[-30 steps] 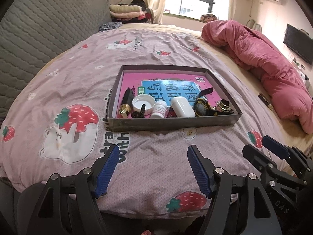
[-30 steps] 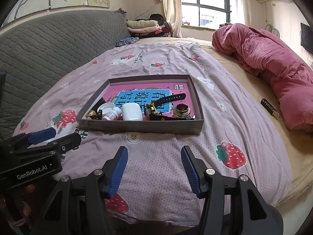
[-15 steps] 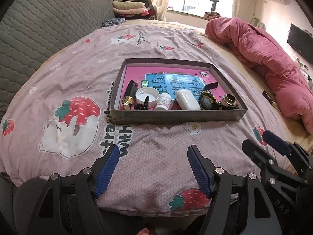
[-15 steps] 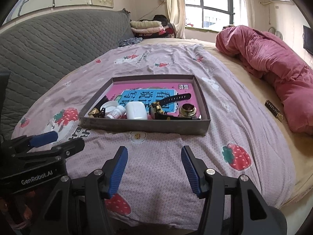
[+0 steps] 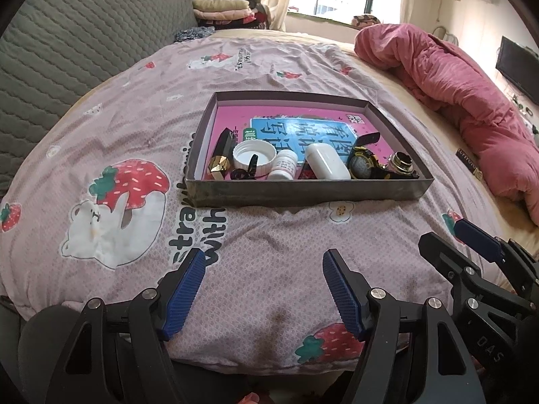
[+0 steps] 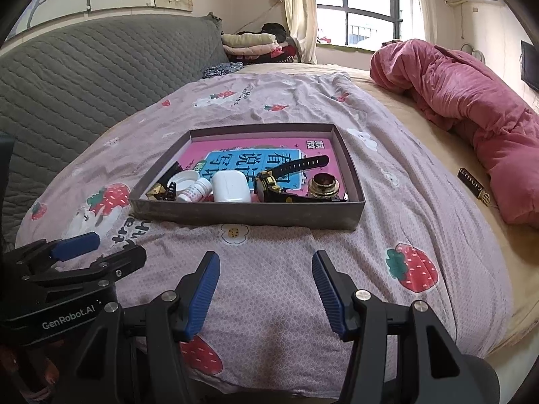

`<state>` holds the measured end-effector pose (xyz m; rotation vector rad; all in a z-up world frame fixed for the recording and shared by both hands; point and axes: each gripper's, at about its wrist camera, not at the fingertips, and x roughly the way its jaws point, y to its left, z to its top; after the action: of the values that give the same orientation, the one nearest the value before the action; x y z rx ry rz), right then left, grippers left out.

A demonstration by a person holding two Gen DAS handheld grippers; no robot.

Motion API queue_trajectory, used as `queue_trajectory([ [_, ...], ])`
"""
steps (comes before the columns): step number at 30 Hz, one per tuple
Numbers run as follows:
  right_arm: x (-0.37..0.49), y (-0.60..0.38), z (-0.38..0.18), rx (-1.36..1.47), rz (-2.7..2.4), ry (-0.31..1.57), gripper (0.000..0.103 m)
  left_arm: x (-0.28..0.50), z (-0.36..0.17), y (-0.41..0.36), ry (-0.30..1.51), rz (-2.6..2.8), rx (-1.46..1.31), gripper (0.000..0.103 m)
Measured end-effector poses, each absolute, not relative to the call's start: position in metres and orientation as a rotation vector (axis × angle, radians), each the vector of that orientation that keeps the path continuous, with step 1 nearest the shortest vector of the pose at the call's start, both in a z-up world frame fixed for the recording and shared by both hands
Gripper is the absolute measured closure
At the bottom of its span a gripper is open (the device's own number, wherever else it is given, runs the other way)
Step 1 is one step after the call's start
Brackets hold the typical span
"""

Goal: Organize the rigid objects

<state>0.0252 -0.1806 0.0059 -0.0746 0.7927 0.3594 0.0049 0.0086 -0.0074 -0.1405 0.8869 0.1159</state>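
On the bed, left wrist view: a shallow grey box [image 5: 303,195] sits on the strawberry-print sheet [image 5: 134,128], ahead of the left gripper [image 5: 264,289]. Its blue pads [image 5: 183,294] stand wide apart, nothing between them, above bare sheet short of the box. Along the near wall inside the box, left to right: black-and-gold lipstick [image 5: 223,160], white jar lid [image 5: 254,155] with a small black clip [image 5: 245,172] against it, white pill bottle [image 5: 284,165] on its side, white earbud case [image 5: 326,162], wristwatch [image 5: 363,163], small gold-rimmed jar [image 5: 401,162]. All lie on a pink-and-blue booklet [image 5: 296,131] lining the bottom. Right gripper enters at the lower right edge. Against a second ago: the box appears slightly higher and farther off in the frame, more headboard and sheet visible; contents unchanged in order; jaw gap unchanged.

Right wrist view: right gripper [image 6: 266,289] empty, jaws moderately wide, somewhat narrower than the left's, over sheet just short of the box's near wall. Watch strap points up-right across the booklet. A dark slim case [image 6: 471,185] lies outside the box, on the tan bedding beside the rolled pink duvet [image 6: 471,107]. Against a second ago: the box looks slightly farther off; jaws as before.
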Motion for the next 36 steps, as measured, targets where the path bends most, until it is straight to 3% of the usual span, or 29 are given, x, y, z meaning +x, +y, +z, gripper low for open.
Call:
queue_trajectory([
  [36, 0.0282, -0.1822, 0.0010, -0.070, 0.355, 0.807, 0.046, 0.0103, -0.0153, 0.0109, 0.911, 0.140, -0.131, 0.029],
])
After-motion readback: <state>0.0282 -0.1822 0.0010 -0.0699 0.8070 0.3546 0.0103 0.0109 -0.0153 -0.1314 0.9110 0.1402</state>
